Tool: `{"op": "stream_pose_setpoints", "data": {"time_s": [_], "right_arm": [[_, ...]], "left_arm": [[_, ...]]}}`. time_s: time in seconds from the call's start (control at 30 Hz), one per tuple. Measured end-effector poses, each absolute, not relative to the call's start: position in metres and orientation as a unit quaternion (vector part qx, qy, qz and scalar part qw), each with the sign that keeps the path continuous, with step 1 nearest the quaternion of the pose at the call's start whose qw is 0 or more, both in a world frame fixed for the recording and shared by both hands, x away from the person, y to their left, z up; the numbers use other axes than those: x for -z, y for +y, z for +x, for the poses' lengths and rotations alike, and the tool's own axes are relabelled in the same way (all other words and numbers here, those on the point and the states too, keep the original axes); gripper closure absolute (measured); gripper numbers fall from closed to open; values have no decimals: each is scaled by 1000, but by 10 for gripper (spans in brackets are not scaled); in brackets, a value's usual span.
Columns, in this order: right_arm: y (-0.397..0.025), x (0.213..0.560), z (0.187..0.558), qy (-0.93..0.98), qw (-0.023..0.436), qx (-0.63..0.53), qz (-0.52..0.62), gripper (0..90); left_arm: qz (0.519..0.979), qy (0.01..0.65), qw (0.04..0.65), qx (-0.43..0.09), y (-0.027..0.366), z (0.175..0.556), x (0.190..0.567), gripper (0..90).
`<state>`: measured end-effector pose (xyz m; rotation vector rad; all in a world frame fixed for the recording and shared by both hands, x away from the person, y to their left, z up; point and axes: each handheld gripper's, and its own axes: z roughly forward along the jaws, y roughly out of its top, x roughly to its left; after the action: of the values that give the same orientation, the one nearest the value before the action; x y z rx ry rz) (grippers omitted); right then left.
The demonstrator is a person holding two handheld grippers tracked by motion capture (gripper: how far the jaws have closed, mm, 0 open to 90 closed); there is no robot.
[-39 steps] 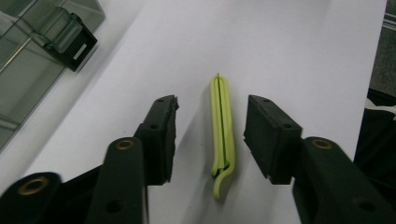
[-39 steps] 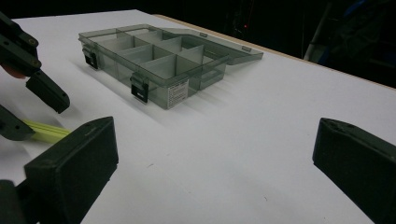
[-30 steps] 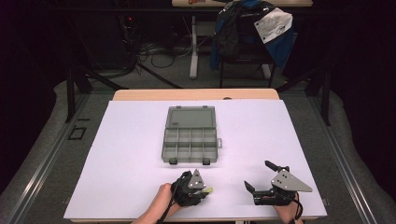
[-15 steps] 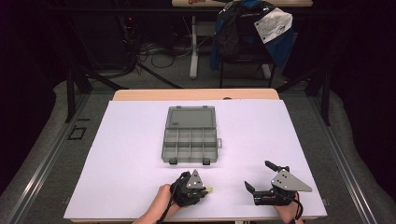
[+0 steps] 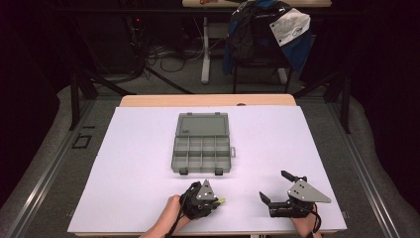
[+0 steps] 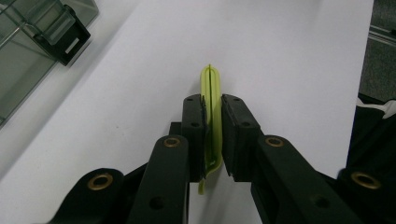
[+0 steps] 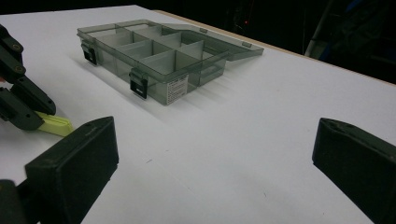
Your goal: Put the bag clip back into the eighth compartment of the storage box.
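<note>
A smoky grey compartment box lies open mid-table, its lid folded back and its several cells showing nothing inside. My left gripper is near the front edge, shut on a thin yellow-green plastic piece that pokes out past its jaws just above the white tabletop. The same yellow-green piece shows at the left of the right gripper view. My right gripper sits at the front right, open wide with nothing between its pads. One latch of the box is at the upper left of the left gripper view.
The white table top ends in a wooden strip at the far side. Beyond it stands a chair draped with a blue jacket, with cables on the floor. Metal rails flank the table.
</note>
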<state>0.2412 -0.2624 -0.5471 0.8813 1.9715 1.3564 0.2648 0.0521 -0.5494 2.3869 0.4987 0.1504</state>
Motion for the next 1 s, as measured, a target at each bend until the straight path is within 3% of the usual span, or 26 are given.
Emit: {"op": "stream_pose_setpoints", "data": {"time_s": [1.0], "right_arm": [[-263, 545, 239, 735, 300, -511, 329, 1]], "left_arm": [[906, 189, 371, -78, 61, 271, 531, 803]]}}
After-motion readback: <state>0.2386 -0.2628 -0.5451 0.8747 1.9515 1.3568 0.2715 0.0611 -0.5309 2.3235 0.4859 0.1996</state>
